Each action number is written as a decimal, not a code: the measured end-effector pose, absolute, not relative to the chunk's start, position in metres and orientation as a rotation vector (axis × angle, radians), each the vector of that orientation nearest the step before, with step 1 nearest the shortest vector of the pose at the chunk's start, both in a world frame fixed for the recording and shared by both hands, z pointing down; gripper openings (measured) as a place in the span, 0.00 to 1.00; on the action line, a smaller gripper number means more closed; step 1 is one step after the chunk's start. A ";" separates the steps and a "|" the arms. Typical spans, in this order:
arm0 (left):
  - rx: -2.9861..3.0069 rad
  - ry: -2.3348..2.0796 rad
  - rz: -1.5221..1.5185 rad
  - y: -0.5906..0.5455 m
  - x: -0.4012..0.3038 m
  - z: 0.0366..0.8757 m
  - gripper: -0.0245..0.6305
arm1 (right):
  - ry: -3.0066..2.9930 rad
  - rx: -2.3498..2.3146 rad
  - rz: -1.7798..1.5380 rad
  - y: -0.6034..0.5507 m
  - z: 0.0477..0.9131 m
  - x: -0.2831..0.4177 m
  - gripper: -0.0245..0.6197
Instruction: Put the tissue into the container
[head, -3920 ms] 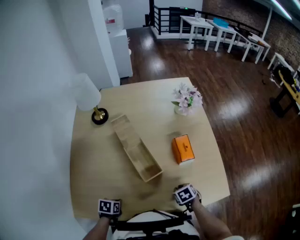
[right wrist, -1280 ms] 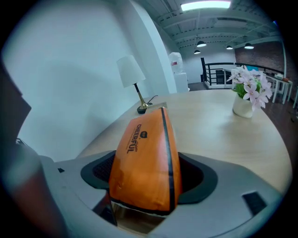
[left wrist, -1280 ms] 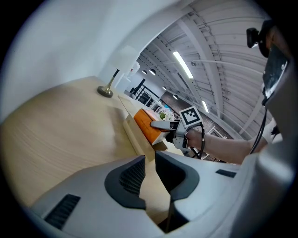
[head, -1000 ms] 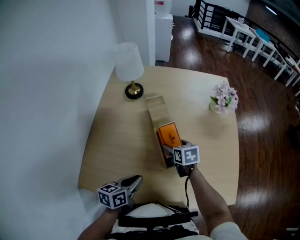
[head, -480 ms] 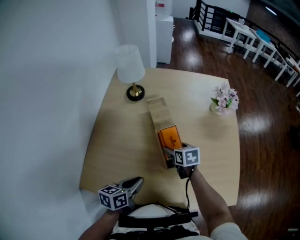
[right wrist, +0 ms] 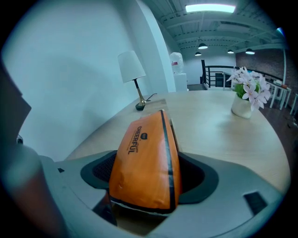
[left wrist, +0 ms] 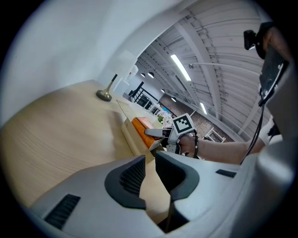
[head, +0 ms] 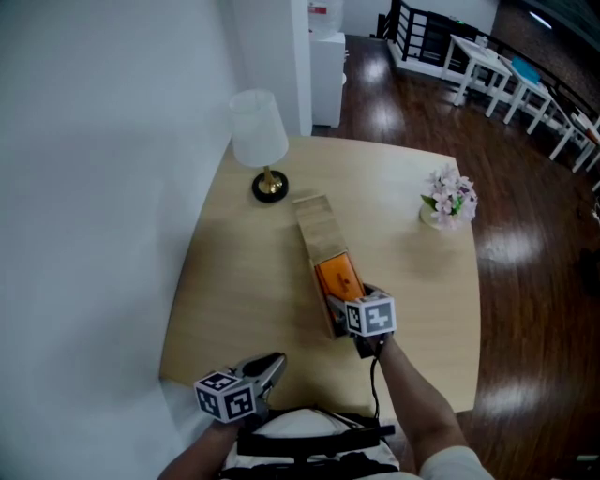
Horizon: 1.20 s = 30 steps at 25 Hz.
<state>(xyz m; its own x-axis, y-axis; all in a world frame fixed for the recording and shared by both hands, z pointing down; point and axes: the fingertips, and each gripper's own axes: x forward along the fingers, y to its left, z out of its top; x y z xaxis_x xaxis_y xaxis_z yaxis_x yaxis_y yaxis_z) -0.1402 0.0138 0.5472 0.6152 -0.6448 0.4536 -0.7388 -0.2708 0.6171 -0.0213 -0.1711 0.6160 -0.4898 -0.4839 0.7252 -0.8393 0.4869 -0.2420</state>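
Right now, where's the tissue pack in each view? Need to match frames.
Head view: pack at centre, at the container's near end, held in the right claw.
Left gripper view: pack small, near centre, right claw on it.
Right gripper view: pack fills the centre, clamped between the jaws.
Shared landmark: lamp, beyond the pack in all three.

It was a loft-style office or studio hall: dark plank floor (head: 534, 216), white work tables (head: 487, 58) at two o'clock, a black railing (head: 422, 33) and water dispenser (head: 325, 66) near twelve, strip lights (right wrist: 209, 8) on a bare ceiling.
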 end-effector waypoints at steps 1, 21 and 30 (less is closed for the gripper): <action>1.996 -1.094 0.135 0.013 -0.141 0.546 0.14 | -2.149 1.090 0.785 -0.171 0.617 -0.022 0.66; 2.038 -1.087 0.072 -0.004 -0.135 0.525 0.14 | -2.247 1.111 0.753 -0.150 0.575 -0.005 0.63; 2.144 -1.058 0.118 -0.009 -0.115 0.503 0.14 | -2.302 1.203 0.743 -0.108 0.528 0.035 0.18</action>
<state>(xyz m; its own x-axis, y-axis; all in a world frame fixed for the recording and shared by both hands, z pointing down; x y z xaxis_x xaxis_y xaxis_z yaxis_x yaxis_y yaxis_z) -0.1150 -0.0095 0.5030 0.6571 -0.6527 0.3769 -0.7197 -0.3946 0.5713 0.0353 -0.1085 0.5283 -0.5273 -0.6057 0.5959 -0.8398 0.4782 -0.2570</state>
